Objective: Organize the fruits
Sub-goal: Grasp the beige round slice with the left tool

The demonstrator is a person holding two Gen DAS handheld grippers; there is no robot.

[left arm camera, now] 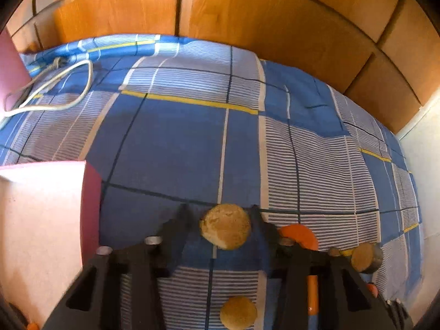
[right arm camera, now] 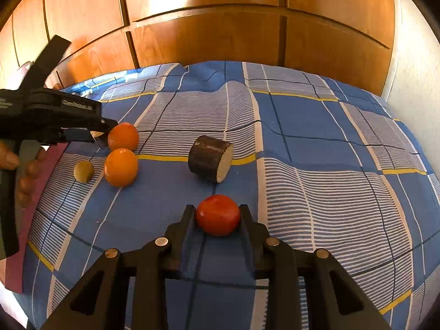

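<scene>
Left gripper (left arm camera: 220, 214) clenched on tan, rough-skinned round fruit (left arm camera: 225, 226). Right gripper (right arm camera: 217, 209) grasping glossy red fruit (right arm camera: 217, 214), mid-bedsheet (right arm camera: 316, 192).

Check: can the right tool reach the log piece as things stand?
Probably not yet: the right tool looks shut on the red fruit, though the bedspread up to the log piece lies free.

**Colours on the bed, quick rundown**

The bedsheet (right arm camera: 316, 143) is blue plaid with white-striped panels, thin dark lines and a few yellow bands. Two oranges (right arm camera: 121, 167) are bright orange, the tomato-looking fruit (right arm camera: 217, 214) a deeper red-orange. The log chunk (right arm camera: 210, 158) has dark brown bark and a tan cut face. Both grippers (right arm camera: 217, 211) are black. The wardrobe (right arm camera: 206, 27) is glossy orange-brown wood.
</scene>
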